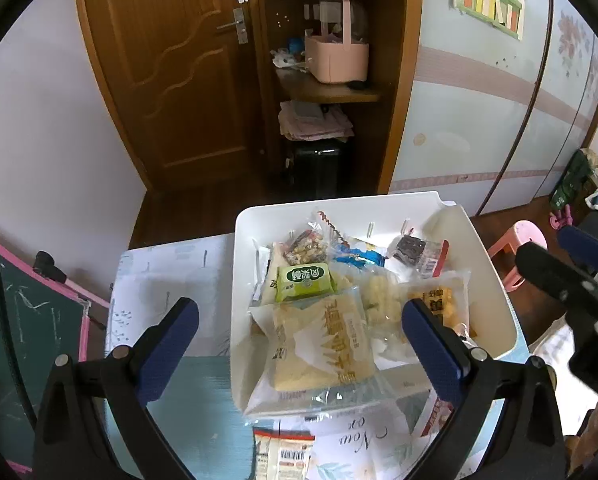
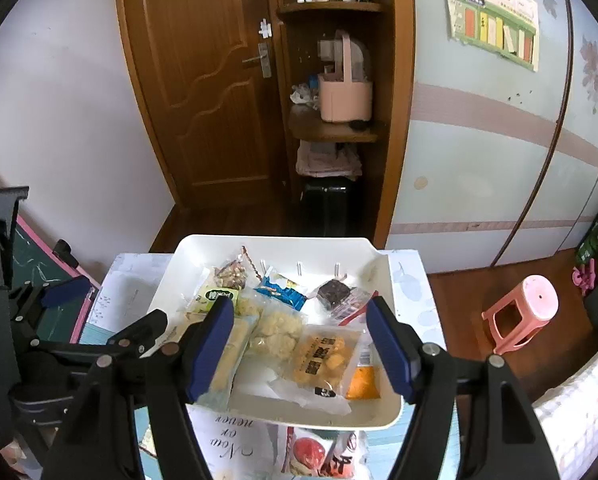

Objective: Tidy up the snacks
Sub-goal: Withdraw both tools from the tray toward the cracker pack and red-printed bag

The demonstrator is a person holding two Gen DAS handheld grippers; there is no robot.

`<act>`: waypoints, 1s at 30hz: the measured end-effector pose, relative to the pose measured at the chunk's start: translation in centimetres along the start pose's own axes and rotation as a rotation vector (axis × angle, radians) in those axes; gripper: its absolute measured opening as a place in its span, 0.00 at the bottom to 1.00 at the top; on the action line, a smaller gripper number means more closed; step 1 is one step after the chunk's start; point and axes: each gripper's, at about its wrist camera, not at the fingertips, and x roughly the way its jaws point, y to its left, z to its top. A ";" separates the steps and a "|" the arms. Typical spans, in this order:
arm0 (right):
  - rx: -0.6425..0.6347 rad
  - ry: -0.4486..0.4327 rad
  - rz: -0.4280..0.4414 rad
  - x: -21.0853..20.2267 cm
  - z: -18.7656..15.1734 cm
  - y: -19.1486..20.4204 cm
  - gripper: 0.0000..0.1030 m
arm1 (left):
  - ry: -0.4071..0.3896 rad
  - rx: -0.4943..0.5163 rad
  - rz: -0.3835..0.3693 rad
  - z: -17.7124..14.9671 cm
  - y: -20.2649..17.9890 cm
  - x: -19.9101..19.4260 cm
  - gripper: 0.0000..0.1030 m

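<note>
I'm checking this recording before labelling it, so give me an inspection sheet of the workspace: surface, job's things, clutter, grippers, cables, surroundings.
Surface: small table under printed paper sheets.
Job's things: white bin holding wrapped snacks, among them a green packet, a dark brownie bar and a yellow puff bag.
Clutter: two snack packs outside the bin, a red one and one with a barcode.
Grippers: left gripper and right gripper both open, above the bin.
Cables: nothing seen.
Surroundings: wooden door, corner shelf with pink basket, pink stool, chalkboard.

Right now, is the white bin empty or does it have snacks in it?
Not empty: the white bin holds several snack packets piled across its bottom.
</note>
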 end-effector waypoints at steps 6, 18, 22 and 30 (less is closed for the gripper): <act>-0.017 -0.062 -0.021 -4.7 0.7 0.2 0.67 | -0.048 -0.004 -0.006 -0.5 -0.1 -4.4 0.98; -0.092 -0.142 -0.040 -13.0 -1.9 1.2 0.68 | -0.125 0.045 -0.068 -4.2 -0.8 -13.3 0.98; -0.117 -0.131 -0.031 -13.7 -4.2 1.1 0.71 | -0.119 0.062 -0.098 -6.5 -0.5 -14.5 0.98; -0.095 -0.084 0.053 -11.9 -9.3 0.5 0.76 | -0.089 0.081 -0.131 -10.9 0.7 -13.9 0.98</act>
